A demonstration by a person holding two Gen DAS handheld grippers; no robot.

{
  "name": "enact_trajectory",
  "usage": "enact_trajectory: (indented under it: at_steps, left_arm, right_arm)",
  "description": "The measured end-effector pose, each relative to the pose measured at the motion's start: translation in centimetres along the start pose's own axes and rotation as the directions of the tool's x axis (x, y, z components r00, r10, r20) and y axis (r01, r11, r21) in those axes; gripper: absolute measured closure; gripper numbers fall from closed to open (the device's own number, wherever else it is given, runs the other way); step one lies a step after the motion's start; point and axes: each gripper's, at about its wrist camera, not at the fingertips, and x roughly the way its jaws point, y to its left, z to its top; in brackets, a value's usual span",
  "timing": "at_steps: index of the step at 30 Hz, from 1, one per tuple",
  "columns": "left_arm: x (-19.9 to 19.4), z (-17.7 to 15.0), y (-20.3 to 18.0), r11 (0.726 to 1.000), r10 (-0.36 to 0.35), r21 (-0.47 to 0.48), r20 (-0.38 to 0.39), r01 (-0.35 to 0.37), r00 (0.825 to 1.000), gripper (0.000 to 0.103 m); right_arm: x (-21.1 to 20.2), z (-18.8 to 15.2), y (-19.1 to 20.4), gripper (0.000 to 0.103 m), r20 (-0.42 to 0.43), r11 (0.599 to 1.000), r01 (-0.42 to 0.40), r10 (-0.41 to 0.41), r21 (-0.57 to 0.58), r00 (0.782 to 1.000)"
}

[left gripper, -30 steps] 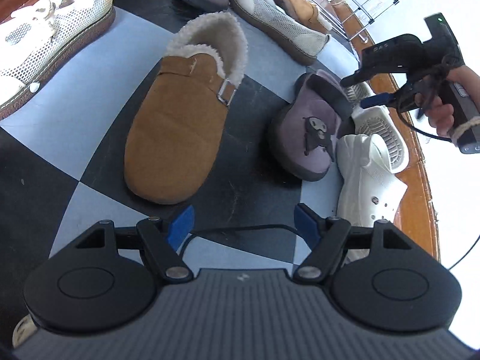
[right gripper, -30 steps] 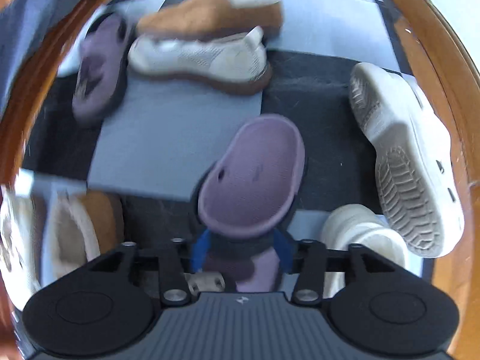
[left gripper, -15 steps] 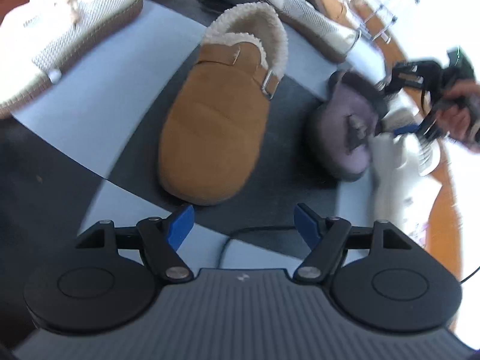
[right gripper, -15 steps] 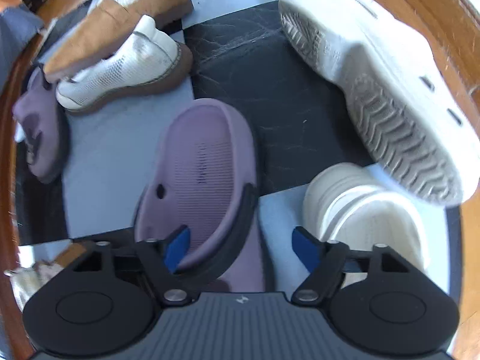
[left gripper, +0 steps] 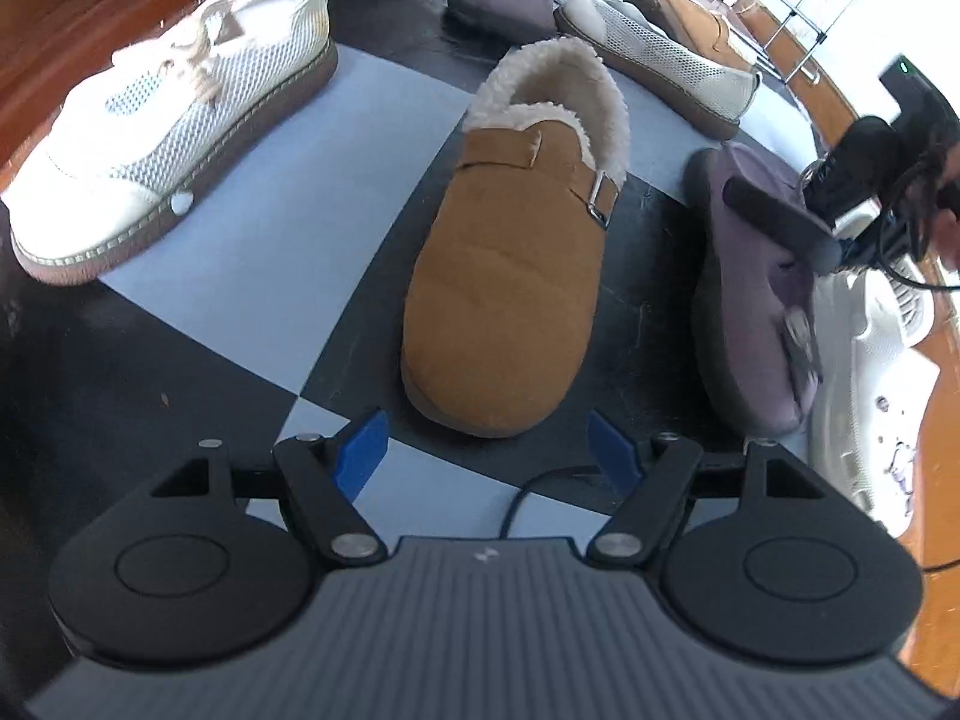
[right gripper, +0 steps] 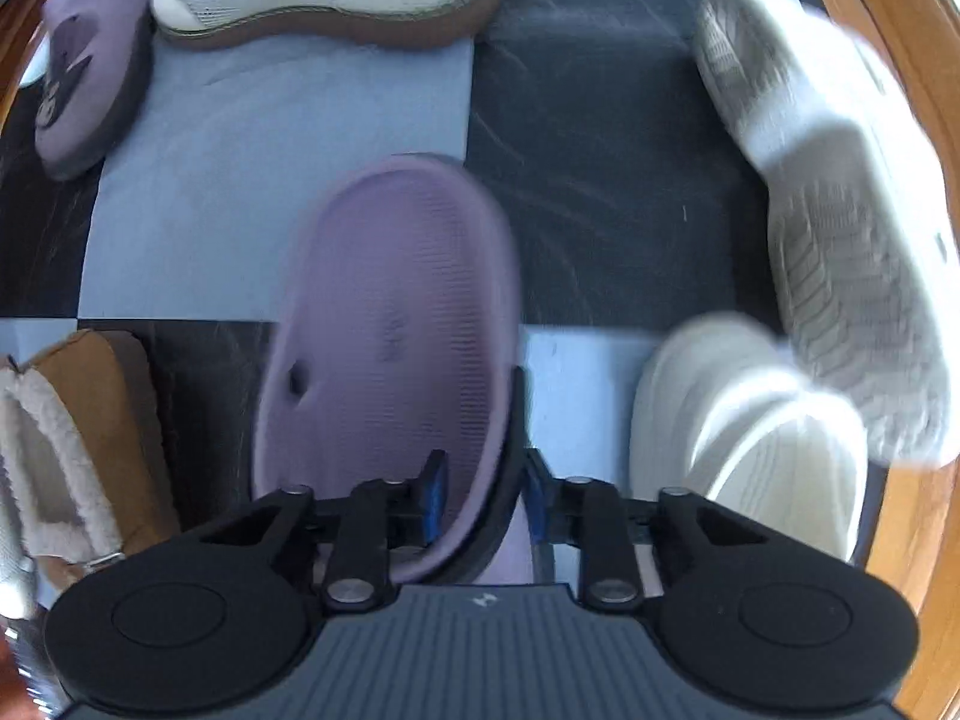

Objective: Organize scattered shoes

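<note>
The purple slipper [right gripper: 390,324] is pinched at its side wall by the right gripper [right gripper: 483,495], beside the white clog [right gripper: 744,438] on the checkered mat [right gripper: 270,180]. The left gripper [left gripper: 489,450] is held spread and empty before the tan fleece-lined clog [left gripper: 510,276]. The mesh sneakers [left gripper: 156,138], second purple slipper [right gripper: 78,78] and overturned white clog [right gripper: 840,240] are seen unpaired; sorting is judged barely begun.
</note>
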Motion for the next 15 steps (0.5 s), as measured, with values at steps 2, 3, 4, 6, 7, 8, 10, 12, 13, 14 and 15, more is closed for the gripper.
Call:
enact_trajectory:
  at_steps: [2,3,4,6,7,8,10,12,13,14,15]
  left_arm:
    - [0.1,0.0,0.0,1.0,-0.004,-0.003,-0.006,0.004,1.0,0.03]
    - [0.1,0.0,-0.1,1.0,-0.007,-0.004,-0.01,0.007,1.0,0.03]
    - [0.1,0.0,-0.1,1.0,-0.012,-0.006,-0.013,0.012,1.0,0.03]
    - [0.3,0.1,-0.1,1.0,-0.024,-0.015,-0.02,0.024,1.0,0.03]
    - [0.3,0.1,-0.1,1.0,-0.026,-0.015,-0.021,0.026,0.999,0.03]
    - [0.3,0.1,-0.1,1.0,-0.027,-0.014,-0.022,0.027,0.999,0.03]
    - [0.4,0.1,0.0,0.999,-0.032,-0.017,-0.025,0.032,0.999,0.03]
    - [0.5,0.2,0.1,0.999,-0.036,-0.024,-0.028,0.035,0.999,0.03]
    - [0.6,0.2,0.2,0.999,-0.037,-0.03,-0.032,0.036,0.999,0.03]
    - [0.7,0.2,0.4,0.999,-0.039,-0.038,-0.037,0.037,0.999,0.03]
    - [0.9,0.3,0.5,0.998,-0.04,-0.045,-0.041,0.038,0.998,0.03]
  right_arm:
    - [-0.2,-0.6,-0.6,0.087,-0.03,0.999,-0.029,0.029,0.019,0.999]
    - [-0.2,-1.0,-0.7,0.087,-0.04,1.0,-0.02,0.021,0.014,0.999]
    - [-0.2,-1.3,-0.9,0.087,-0.05,1.0,-0.012,0.013,0.009,0.999]
    - [-0.1,-1.9,-1.5,0.087,-0.06,0.999,0.004,-0.002,0.037,0.998]
    - [-0.1,-2.1,-2.2,0.087,-0.066,0.997,0.007,-0.002,0.072,0.998]
    - [0.0,-2.4,-3.1,0.087,-0.072,0.994,0.014,-0.006,0.112,0.997]
    - [0.2,-2.8,-3.5,0.085,-0.077,0.994,0.056,-0.049,0.098,0.996]
    - [0.2,-3.3,-3.1,0.083,-0.058,0.99,0.138,-0.138,-0.004,0.989]
    - [0.1,-3.6,-2.7,0.083,-0.041,0.984,0.171,-0.173,-0.052,0.984]
    - [0.2,-3.7,-2.5,0.082,-0.035,0.98,0.184,-0.187,-0.073,0.982]
    - [0.2,-3.8,-2.5,0.082,-0.037,0.982,0.178,-0.181,-0.067,0.983]
